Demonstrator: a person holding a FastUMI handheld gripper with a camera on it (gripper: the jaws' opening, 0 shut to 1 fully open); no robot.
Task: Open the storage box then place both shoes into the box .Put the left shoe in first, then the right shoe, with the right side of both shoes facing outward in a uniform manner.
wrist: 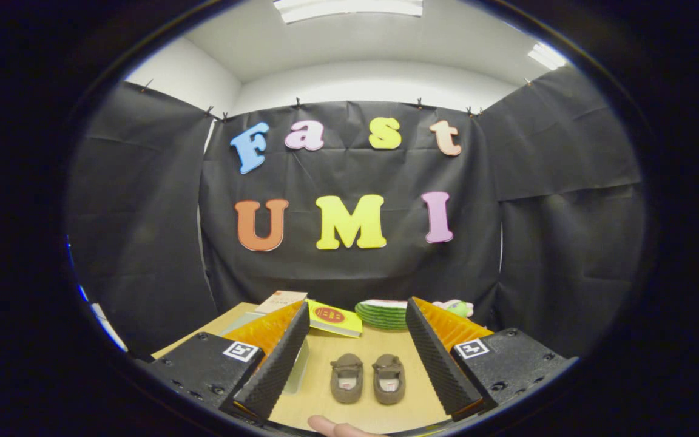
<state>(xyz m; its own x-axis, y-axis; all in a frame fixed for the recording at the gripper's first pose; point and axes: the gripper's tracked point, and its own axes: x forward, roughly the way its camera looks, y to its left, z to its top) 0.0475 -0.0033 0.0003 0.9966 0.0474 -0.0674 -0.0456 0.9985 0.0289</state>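
Note:
Two small brown slipper shoes stand side by side on the wooden table, toes pointing away from me: the left shoe [346,378] and the right shoe [389,379]. They lie below and between the spread fingers of my gripper [357,321], which is open and holds nothing. A clear storage box [298,364] shows partly behind my left finger [276,358], beside the left shoe; I cannot tell whether its lid is up. My right finger [437,352] stands to the right of the shoes.
Beyond the shoes, near the table's [380,340] far edge, lie a yellow book [334,318], a pale booklet [281,300], a green striped round thing [383,314] and a small pink and green toy [455,308]. A fingertip [337,428] shows at the near edge.

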